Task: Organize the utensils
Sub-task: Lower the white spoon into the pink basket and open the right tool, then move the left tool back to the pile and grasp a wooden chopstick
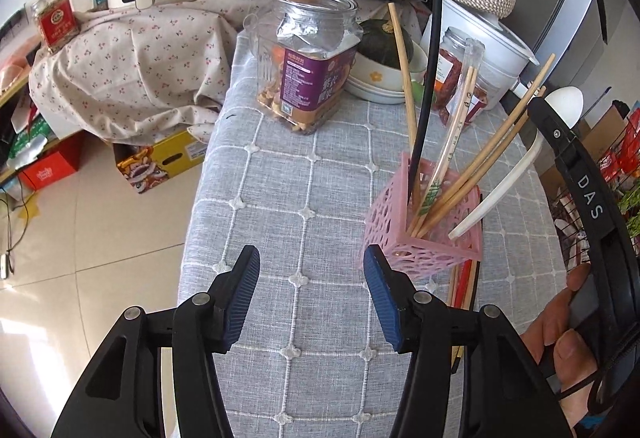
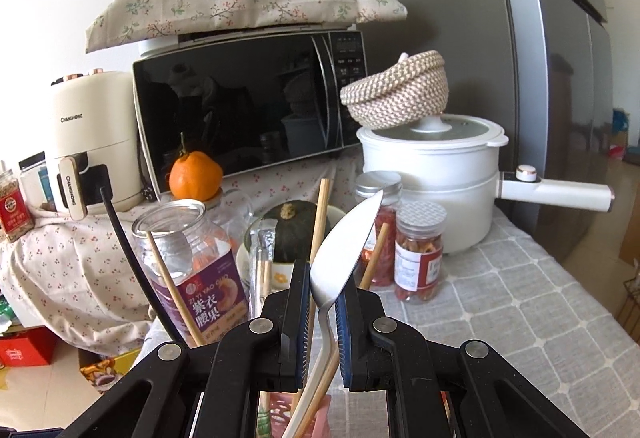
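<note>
2 grippers are in play over a grey quilted tablecloth [image 1: 304, 173]. In the left wrist view, the left gripper [image 1: 311, 292] hovers low above the cloth with its blue-padded fingers spread wide and nothing between them; its right fingertip sits just beside the near corner of a pink perforated utensil holder [image 1: 394, 238]. That holder stands on the cloth and carries several wooden chopsticks [image 1: 476, 165] leaning right, 1 more wooden stick [image 1: 404, 77] leaning back, a black chopstick [image 1: 430, 69] rising nearly upright, a pair of chopsticks in a clear wrapper [image 1: 456, 117], and the handle end of a white spoon [image 1: 500, 185]. More chopsticks [image 1: 464, 288] lie flat on the cloth, partly under the holder.

Seen from the right wrist, the right gripper [image 2: 323, 308] is closed narrowly on the spoon [image 2: 346, 246], pinching it at the neck where bowl meets handle. The spoon's bowl stands above the fingertips, tilted right, and its handle runs down between the fingers into the pink holder [image 2: 280, 414], glimpsed at the bottom edge. The left wrist view shows the right gripper's black body [image 1: 588, 189] arching over the spoon from the right, with a hand [image 1: 560, 342] gripping it.

Behind the holder stand an open cashew jar [image 1: 308, 61], a dark green squash [image 1: 384, 41] in stacked bowls, 2 jars of red snacks [image 2: 416, 258], a white electric pot [image 2: 432, 173], an orange [image 2: 195, 175] and a microwave [image 2: 248, 109].
</note>
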### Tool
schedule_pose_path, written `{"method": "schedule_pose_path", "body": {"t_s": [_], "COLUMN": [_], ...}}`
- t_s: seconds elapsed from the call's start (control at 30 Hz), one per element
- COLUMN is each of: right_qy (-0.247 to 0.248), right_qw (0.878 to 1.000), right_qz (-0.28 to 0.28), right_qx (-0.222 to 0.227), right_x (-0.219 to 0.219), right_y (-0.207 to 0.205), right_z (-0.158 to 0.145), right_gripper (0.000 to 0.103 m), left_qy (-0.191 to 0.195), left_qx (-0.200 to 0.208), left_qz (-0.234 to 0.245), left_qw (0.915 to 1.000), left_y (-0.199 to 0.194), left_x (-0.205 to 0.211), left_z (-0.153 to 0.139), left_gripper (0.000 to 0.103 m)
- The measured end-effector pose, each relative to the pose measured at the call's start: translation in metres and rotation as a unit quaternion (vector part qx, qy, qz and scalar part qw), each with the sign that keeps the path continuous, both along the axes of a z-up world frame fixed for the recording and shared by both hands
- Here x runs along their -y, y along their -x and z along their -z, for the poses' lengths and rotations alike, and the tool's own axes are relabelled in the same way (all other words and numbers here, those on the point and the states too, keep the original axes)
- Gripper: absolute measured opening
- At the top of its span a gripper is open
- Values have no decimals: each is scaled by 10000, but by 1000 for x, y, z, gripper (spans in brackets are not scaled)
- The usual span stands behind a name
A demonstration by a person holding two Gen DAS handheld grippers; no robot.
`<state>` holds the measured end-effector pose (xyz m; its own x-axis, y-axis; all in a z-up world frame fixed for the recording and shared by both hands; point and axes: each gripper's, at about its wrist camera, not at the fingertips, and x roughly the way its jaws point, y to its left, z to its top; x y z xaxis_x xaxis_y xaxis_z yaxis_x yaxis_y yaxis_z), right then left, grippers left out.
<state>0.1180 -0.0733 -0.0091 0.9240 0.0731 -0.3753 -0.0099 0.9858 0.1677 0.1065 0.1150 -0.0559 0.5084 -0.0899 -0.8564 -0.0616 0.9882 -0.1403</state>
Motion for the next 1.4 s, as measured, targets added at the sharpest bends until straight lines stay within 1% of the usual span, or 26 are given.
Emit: {"method": "schedule_pose_path", "body": {"t_s": [0.03,0.07,0.1,0.13,0.17,0.2,0.33,0.4,0.43,0.5,0.6,0.7,0.83,0.93,1.03,1.17,1.27,1.3,1.37,1.4], "right_qy": [-111,-211,-309,-422,-550,-664,-857,-859,-847,-800,-702,-684,-717,-715,-760,-895,-897,-897,-896,-904], "right_qw": [9999,9996,9991,9984,9974,9961,9918,9905,9903,9900,9895,9875,9810,9760,9672,9534,9464,9443,9411,9398], "right_qz": [-66,-139,-212,-296,-393,-493,-757,-824,-834,-845,-809,-719,-674,-629,-558,-465,-357,-328,-307,-298], "right_qx": [-55,-130,-177,-213,-252,-307,-564,-684,-722,-804,-967,-1228,-1671,-1959,-2360,-2843,-3084,-3148,-3246,-3281], "right_x": [2,4,6,9,11,14,26,33,38,48,63,80,99,113,128,151,168,174,183,188], "right_y": [0,0,1,2,3,4,9,13,15,19,25,27,29,32,32,34,36,36,38,39], "right_z": [1,2,2,1,0,-1,-11,-17,-20,-23,-24,-19,-7,4,16,32,42,45,50,52], "right_gripper": [12,14,22,28,38,43,47,53,55,62,65,70,74,78,80,82,82,82,82,82], "left_qy": [-4,-14,-32,-50,-62,-68,-86,-146,-182,-219,-186,-168,-189,-129,-63,-171,-233,-230,-105,-3], "left_qx": [-13,-17,-15,-11,-5,6,45,71,81,86,51,-1,-104,-243,-411,-538,-607,-633,-544,-488], "left_qz": [1,3,6,15,33,54,206,313,366,453,542,643,783,904,1028,1284,1503,1582,1623,1635], "left_qw": [10000,10000,10000,10000,10000,10000,9997,9994,9991,9987,9983,9978,9967,9955,9938,9901,9865,9851,9852,9853], "left_y": [0,0,0,0,0,1,4,7,8,10,12,15,18,18,17,16,15,14,11,8], "left_x": [0,0,1,2,4,6,19,27,32,39,49,60,76,90,107,135,157,164,175,180], "left_z": [1,1,1,1,1,0,-2,-3,-3,-3,-3,-2,2,9,17,27,34,36,38,38], "left_gripper": [57,58,58,59,59,61,65,66,67,69,70,71,72,72,72,72,72,71,60,44]}}
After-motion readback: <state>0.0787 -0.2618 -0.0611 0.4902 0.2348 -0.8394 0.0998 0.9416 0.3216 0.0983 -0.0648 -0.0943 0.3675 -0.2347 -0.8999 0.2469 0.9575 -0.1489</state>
